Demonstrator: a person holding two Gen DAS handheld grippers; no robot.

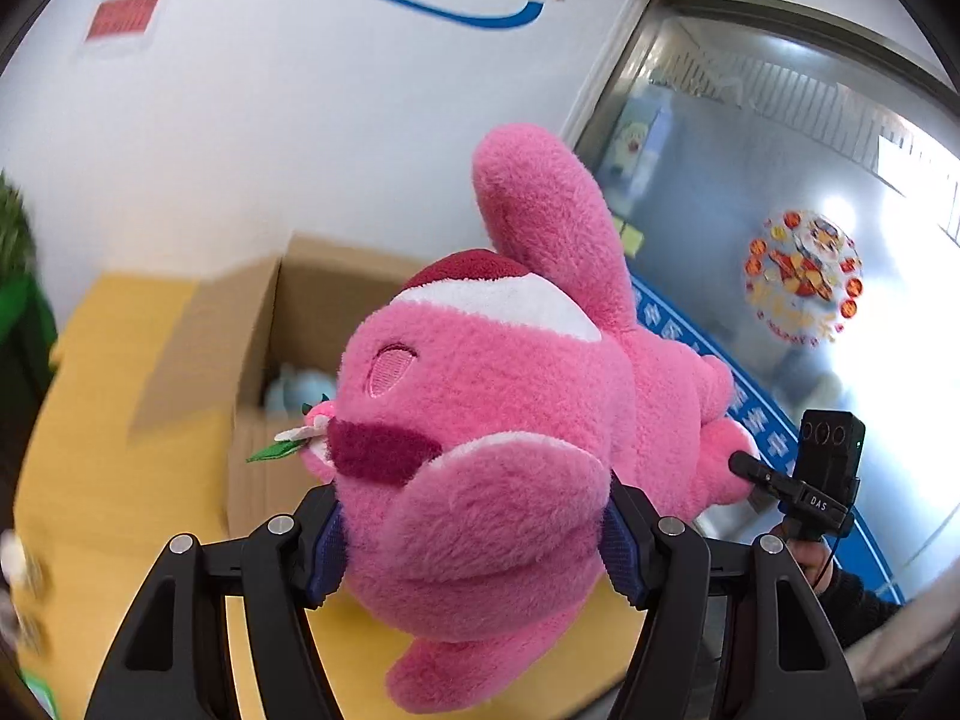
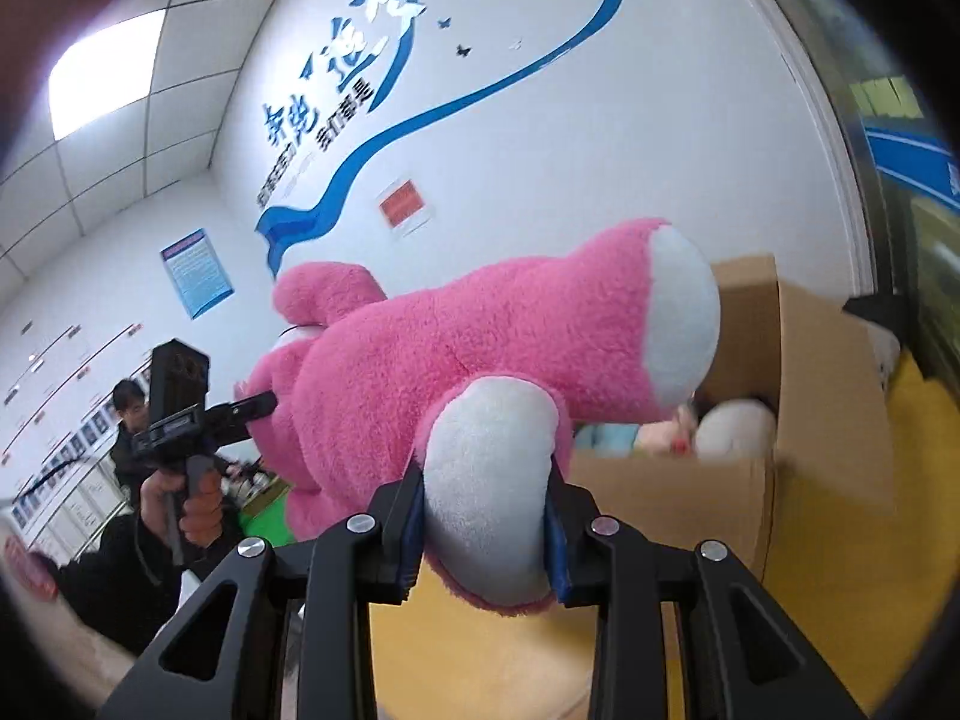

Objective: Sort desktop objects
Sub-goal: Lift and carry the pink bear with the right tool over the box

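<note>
Left hand-held gripper (image 1: 474, 546): jaws spread wide but clamped on the pink plush toy (image 1: 510, 420), blue pads pressed into the fur on both sides of its head end, near an ear flap. Right hand-held gripper (image 2: 487, 516): narrower pinch, pads squeezing one white-soled foot (image 2: 489, 480) of the same toy. So the plush is held at both ends, slung roughly level between the two hands, clear of the yellow table (image 1: 120, 480) and not touching it. In the left view the toy's face shows: embroidered eye, dark red muzzle patch, a small green leaf and flower at the nose, one long ear sticking up. The right hand-held gripper's tip also shows in that view, at the toy's far end, with a dark sleeve below it. Behind the toy sits an open cardboard box (image 2: 690, 492) on the table, flaps up; inside are other soft toys, pale blue and cream, details blurred. White wall with a blue swoosh graphic behind. Another person (image 2: 129, 420) in dark clothing stands in the background of the right view.
</note>
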